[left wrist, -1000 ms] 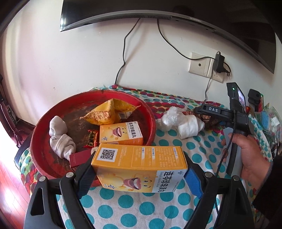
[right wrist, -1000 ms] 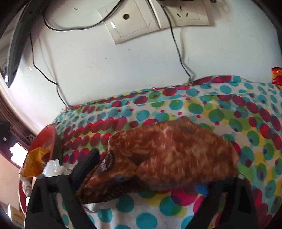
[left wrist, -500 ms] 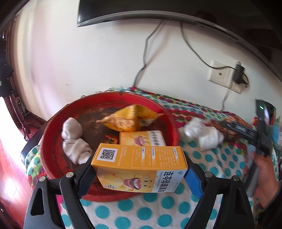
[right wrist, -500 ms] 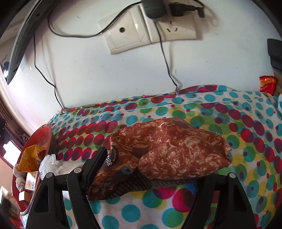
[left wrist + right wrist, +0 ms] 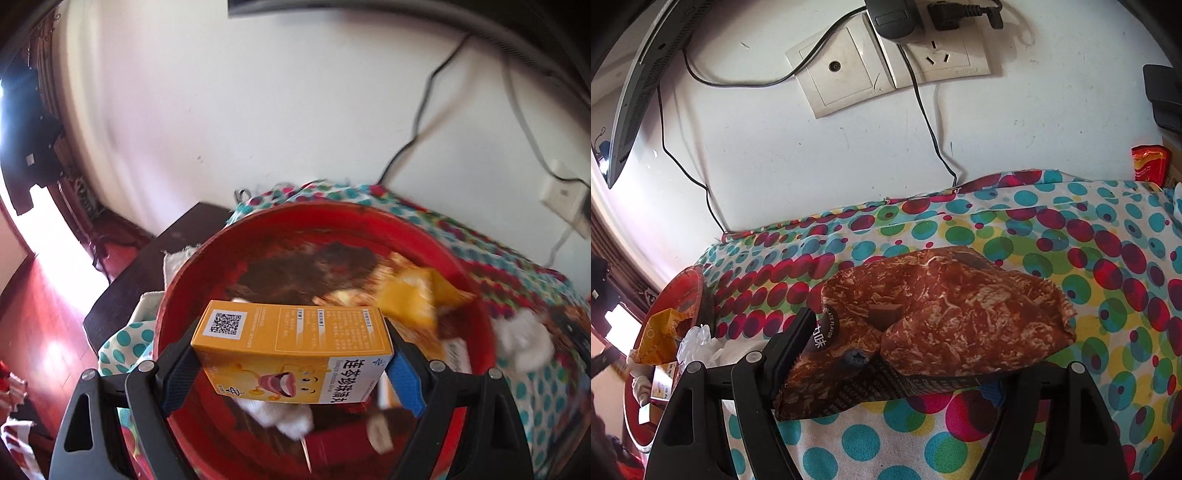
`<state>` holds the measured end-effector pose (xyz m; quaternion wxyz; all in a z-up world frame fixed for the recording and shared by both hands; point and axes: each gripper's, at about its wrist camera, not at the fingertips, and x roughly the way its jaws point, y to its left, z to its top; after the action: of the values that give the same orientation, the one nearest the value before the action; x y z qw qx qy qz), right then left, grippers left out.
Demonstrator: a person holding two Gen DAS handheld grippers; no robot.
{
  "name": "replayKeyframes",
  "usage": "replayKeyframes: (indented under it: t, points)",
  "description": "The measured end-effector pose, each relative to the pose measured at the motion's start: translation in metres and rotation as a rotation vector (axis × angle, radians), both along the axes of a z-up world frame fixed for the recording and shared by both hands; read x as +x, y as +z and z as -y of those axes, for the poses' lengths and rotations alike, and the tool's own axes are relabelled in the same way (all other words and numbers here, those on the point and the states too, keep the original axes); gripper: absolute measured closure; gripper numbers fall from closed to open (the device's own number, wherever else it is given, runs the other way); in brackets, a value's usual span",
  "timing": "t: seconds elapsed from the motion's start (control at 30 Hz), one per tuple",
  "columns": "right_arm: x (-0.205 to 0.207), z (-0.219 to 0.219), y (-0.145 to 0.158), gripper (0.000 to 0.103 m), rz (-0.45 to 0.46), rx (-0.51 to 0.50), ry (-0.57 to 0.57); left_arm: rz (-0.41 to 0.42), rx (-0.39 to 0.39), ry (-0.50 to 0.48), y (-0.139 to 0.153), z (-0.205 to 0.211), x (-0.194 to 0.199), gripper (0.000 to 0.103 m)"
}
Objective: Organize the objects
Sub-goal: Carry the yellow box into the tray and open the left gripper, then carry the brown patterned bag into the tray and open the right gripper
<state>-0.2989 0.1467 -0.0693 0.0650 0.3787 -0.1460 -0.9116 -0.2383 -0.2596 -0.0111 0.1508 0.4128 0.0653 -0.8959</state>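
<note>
In the left wrist view, the left gripper was clamped wide on the short ends of an orange cardboard medicine box with a QR code, its long axis running crosswise from pad to pad. The box hung directly above the round red plastic basin, which already held a yellow foil snack pouch and white rolled socks; release looked like a straight drop.

In the right wrist view, the right gripper had just been closing around a brown crinkled chocolate-flavour snack bag and now pinched it. The bag lay crosswise over the polka-dot tablecloth. The basin sat far off to the left, nearer the left hand.
</note>
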Motion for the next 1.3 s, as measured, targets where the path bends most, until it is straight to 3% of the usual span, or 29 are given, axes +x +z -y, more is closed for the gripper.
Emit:
replayKeyframes:
  t: [0.17,0.33,0.57,0.77,0.97,1.3]
  points:
    - [0.0,-0.001,-0.001,0.028,0.005,-0.014,0.002,0.068,-0.007,0.079,-0.01,0.017,-0.04,0.013]
    - [-0.001,-0.002,-0.003,0.028,0.012,-0.031,0.004,0.122,0.047,0.15,-0.022,0.032,-0.076,0.013]
    - [0.0,-0.006,-0.005,0.027,0.013,-0.051,0.004,0.175,-0.041,0.174,-0.035,0.035,-0.104,0.012]
    - [-0.001,-0.004,-0.003,0.027,0.014,-0.034,0.005,0.146,-0.044,0.182,-0.029,0.03,-0.099,0.009]
    - [-0.001,-0.002,-0.003,0.027,0.015,-0.022,0.005,0.084,-0.076,0.167,-0.006,0.022,-0.087,0.002]
    - [-0.002,-0.001,-0.002,0.026,0.014,-0.014,0.0,-0.049,-0.051,0.144,0.044,0.0,-0.022,0.001]
